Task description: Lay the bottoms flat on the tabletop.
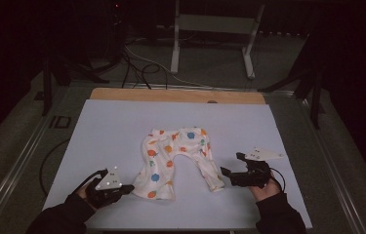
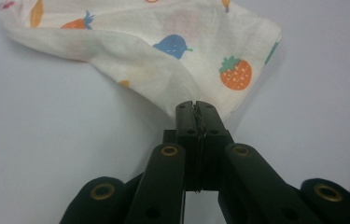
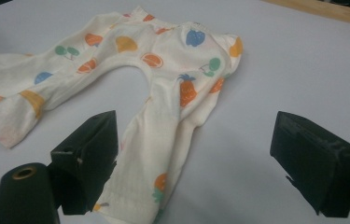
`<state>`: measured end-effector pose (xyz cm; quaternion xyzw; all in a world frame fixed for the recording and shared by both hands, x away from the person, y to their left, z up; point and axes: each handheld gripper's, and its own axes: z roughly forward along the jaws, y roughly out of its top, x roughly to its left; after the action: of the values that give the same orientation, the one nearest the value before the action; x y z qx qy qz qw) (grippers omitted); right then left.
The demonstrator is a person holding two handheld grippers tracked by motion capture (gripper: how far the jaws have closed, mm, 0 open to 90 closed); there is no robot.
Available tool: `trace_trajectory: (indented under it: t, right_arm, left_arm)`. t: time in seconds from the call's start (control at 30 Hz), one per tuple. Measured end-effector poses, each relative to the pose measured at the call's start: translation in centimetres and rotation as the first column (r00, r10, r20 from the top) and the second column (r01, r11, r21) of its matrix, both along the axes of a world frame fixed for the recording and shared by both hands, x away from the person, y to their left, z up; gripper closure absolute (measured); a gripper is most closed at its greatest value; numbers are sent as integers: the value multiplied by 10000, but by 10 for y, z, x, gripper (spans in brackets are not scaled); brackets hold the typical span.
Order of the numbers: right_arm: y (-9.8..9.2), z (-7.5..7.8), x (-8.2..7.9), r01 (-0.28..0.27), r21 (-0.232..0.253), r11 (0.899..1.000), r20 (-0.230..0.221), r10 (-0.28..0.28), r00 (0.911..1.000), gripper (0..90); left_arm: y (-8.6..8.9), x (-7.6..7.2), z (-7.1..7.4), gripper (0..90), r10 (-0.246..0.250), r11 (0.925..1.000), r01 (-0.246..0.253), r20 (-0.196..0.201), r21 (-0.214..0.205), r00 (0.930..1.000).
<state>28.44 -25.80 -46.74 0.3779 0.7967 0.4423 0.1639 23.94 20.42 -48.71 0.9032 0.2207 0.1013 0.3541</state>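
The left hand-held gripper point(image 1: 131, 187) has its jaws pinched tight on the hem of one leg of the trousers point(image 1: 178, 161). The right hand-held gripper point(image 1: 230, 165) holds nothing, its jaws wide apart beside the other leg's cuff. Beyond them, the trousers lie flat mid-bench point(image 1: 107, 126), waistband farthest away.

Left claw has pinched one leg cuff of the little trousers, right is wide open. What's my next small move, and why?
Probably ease the right claw down onto the other leg's cuff and close. The left claw is shut on the cream fruit-print cotton baby trousers; the right one hangs open with that leg's fabric between its jaws, ungripped.
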Motion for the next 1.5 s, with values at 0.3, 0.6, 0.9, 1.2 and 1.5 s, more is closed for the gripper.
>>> trace_trajectory:
  t: [0.3,0.6,0.9,1.2,1.5]
  right_arm:
    - [-2,0,-1,41,101,9999,9,-41,10000,155]
    - [-2,0,-2,5,111,9999,22,-5,10000,155]
    - [-2,-1,-3,-235,224,9995,-2,235,9997,144]
    - [-1,1,-6,-421,276,9987,346,411,9986,112]
    - [7,12,-17,-867,242,9959,274,860,9959,142]
  left_arm:
    - [22,-9,-2,900,600,9982,-600,-6,17,9982]
    - [37,-7,-11,900,1023,9947,-1027,-450,-69,9937]
    - [37,-6,-17,748,833,9963,-845,-767,-128,9936]
    - [35,-5,-9,170,1282,9827,-1357,-660,-1260,9895]
    - [34,-6,4,22,2460,9423,-2281,446,-2450,9682]
